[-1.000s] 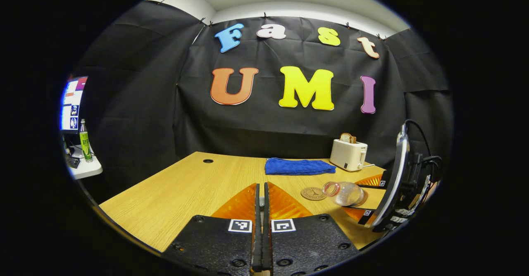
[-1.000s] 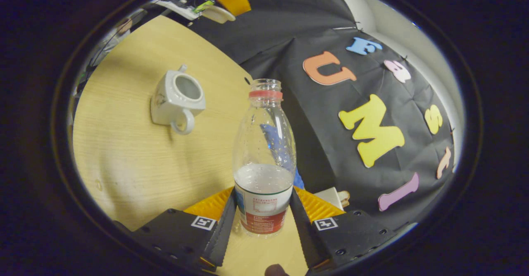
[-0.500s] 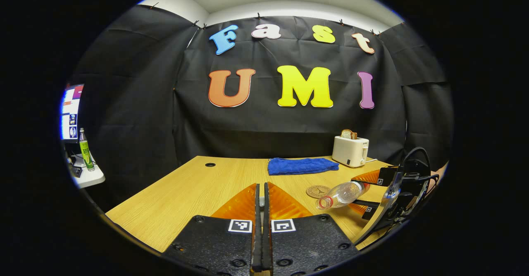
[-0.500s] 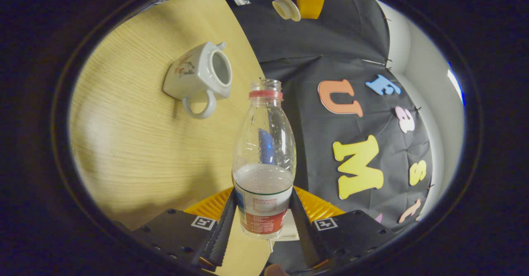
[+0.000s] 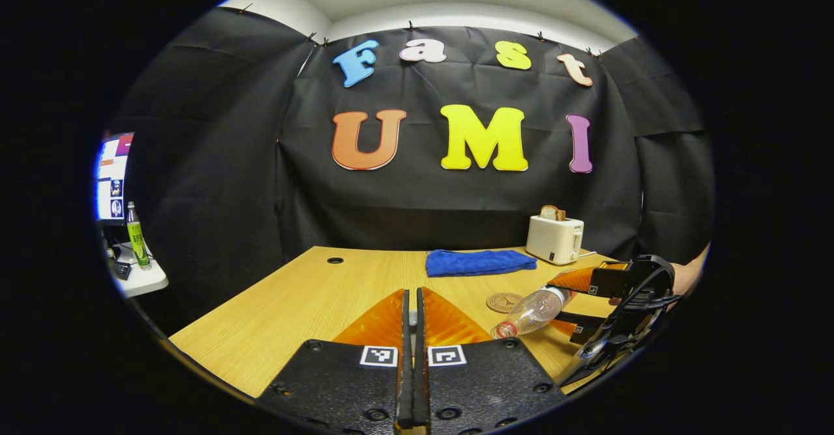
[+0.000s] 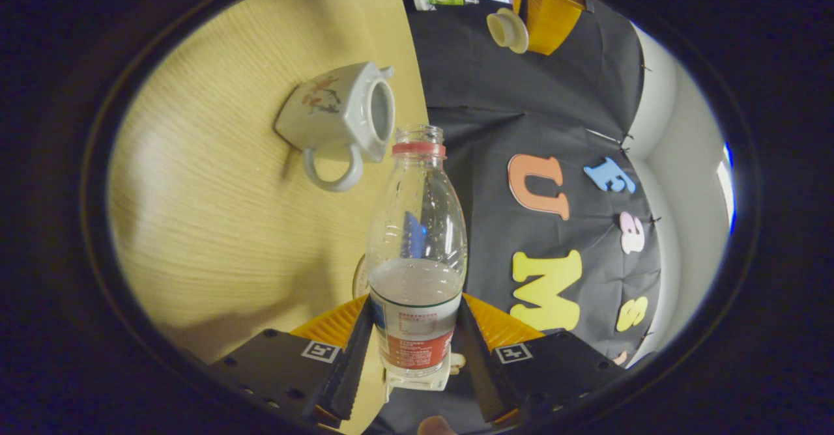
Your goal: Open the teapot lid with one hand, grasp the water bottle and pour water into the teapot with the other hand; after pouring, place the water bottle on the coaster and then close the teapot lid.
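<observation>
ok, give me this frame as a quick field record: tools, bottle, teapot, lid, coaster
right tool: shut on the water bottle, low on its labelled part
water bottle: uncapped, tipped mouth-down toward the table in the left gripper view, part full
teapot: on the wooden table, lid off, opening bare
teapot lid: held up off the pot at the left tool's fingers
left tool: fingers together
coaster: bare, near the blue cloth
pour: no stream visible; bottle mouth near the teapot opening
</observation>
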A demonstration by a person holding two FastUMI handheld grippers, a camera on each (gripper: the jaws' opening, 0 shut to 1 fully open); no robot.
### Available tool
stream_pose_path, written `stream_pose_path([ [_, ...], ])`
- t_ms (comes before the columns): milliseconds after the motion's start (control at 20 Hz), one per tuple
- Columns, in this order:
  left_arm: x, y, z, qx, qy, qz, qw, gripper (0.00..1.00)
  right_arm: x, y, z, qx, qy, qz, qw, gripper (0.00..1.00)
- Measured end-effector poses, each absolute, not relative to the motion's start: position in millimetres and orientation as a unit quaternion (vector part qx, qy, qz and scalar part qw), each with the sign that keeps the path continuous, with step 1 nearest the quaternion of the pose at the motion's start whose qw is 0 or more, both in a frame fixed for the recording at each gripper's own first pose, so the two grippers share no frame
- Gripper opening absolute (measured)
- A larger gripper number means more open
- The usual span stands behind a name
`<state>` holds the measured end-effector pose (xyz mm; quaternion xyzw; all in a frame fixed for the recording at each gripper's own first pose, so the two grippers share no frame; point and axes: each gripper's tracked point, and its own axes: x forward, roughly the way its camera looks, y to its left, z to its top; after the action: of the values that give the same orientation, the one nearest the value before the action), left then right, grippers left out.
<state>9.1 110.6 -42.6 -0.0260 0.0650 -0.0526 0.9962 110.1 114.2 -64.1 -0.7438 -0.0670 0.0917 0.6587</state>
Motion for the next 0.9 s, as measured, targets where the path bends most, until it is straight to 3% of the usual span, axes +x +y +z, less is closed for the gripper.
stream_pose_path([
  [900,5,114,-37,-0.027,0.060,-0.054,0.996,0.03,107,123,-43,-0.811,-0.119,0.067,0.569,0.71],
])
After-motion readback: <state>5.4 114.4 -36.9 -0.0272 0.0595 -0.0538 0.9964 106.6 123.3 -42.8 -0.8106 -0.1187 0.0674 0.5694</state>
